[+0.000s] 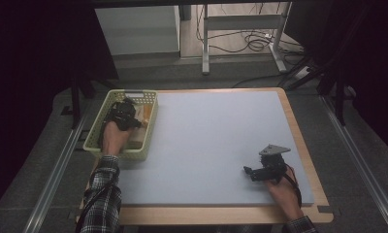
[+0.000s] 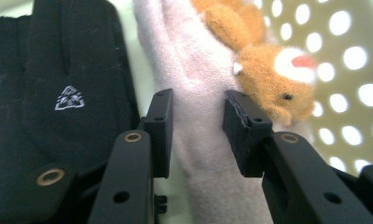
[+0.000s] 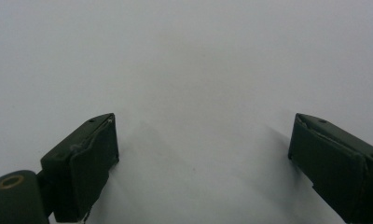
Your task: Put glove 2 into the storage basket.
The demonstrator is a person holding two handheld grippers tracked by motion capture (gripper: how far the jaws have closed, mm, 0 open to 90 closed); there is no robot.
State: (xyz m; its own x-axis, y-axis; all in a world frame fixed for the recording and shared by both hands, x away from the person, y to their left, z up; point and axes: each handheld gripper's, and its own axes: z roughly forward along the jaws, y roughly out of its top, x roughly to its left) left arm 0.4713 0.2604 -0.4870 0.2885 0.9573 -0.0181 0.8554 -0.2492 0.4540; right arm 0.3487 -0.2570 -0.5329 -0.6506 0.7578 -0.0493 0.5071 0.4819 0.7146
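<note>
The pale yellow perforated plastic basket (image 1: pixel 96 137) is sitting at the far left corner of the light grey-blue table mat (image 1: pixel 211 145), overhanging the mat's left edge. The left gripper (image 1: pixel 125 109) is reaching down into this basket, carried by the person's left hand (image 1: pixel 113 138) in a plaid sleeve.

In the left gripper view, a black fabric item with a small white triangular logo (image 2: pixel 58 93) is lying at the left. Beside it, a pale pink soft cloth piece (image 2: pixel 194 93) is running up between the two black jaws. The left gripper (image 2: pixel 196 133) is clamping this pink cloth: both pads are pressing against its sides, at the narrowest setting of the jaws. An orange plush toy with a white muzzle (image 2: pixel 268 70) is lying against the pink cloth, just beyond the right-hand jaw, with the holed basket wall (image 2: pixel 357 70) behind it.

The right gripper (image 1: pixel 248 171) is resting near the near right corner of the mat, well apart from the basket, carried by the person's right hand (image 1: pixel 282 191). In the right gripper view, the right gripper (image 3: pixel 203 154) is standing wide open, holding nothing, with bare mat (image 3: pixel 198 60) between its jaws.
</note>
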